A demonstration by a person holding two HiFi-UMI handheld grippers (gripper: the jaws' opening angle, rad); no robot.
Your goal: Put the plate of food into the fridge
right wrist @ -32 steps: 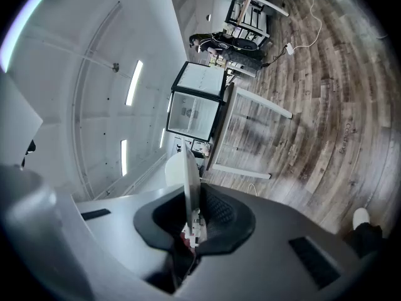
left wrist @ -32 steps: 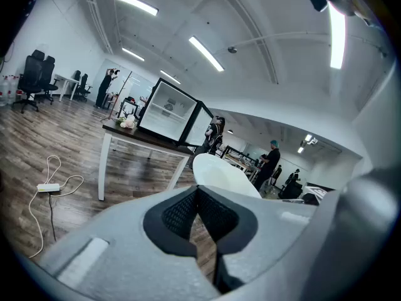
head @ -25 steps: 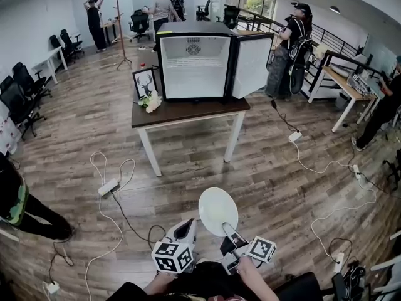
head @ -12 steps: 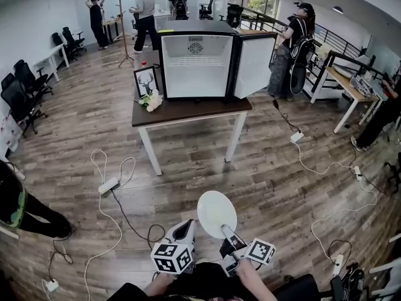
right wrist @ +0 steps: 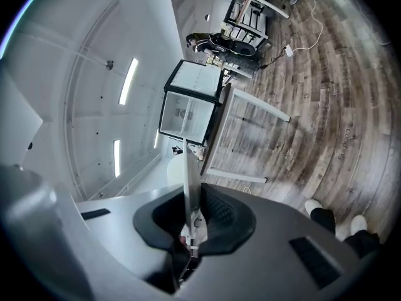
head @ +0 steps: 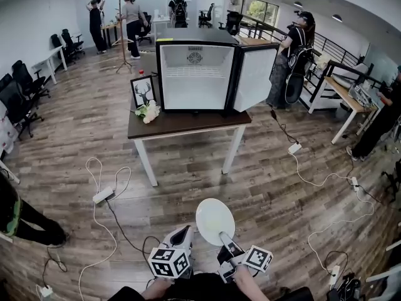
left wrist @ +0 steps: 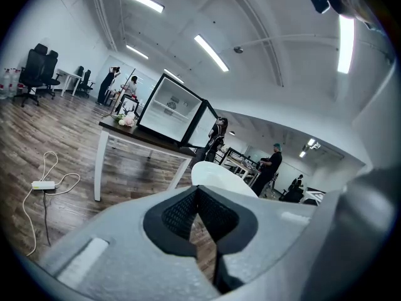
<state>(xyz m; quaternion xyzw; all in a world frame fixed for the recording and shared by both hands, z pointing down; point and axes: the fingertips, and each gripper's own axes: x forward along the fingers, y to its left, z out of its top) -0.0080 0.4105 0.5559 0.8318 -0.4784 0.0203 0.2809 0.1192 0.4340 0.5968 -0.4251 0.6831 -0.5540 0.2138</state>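
My right gripper [head: 223, 236] is shut on the rim of a white plate [head: 215, 220], which it holds out in front of me above the wood floor. No food shows on its white top. The right gripper view shows the plate [right wrist: 187, 168] edge-on between the pads of the right gripper [right wrist: 191, 221]. To its left, my left gripper [head: 185, 232] is shut with nothing in it, its tips [left wrist: 199, 193] meeting just short of the plate [left wrist: 219, 179]. Ahead, a small fridge [head: 194, 74] stands open on a brown table [head: 188, 123], its door swung right.
A framed deer picture [head: 143, 91] and white flowers [head: 149, 111] share the table left of the fridge. Cables and a power strip [head: 103, 195] lie on the floor ahead. A person with a backpack [head: 294, 55] stands right of the fridge; desks and chairs line the walls.
Both grippers and the plate have advanced toward the table, so the fridge looks nearer and larger. People at the back of the room have walked left.
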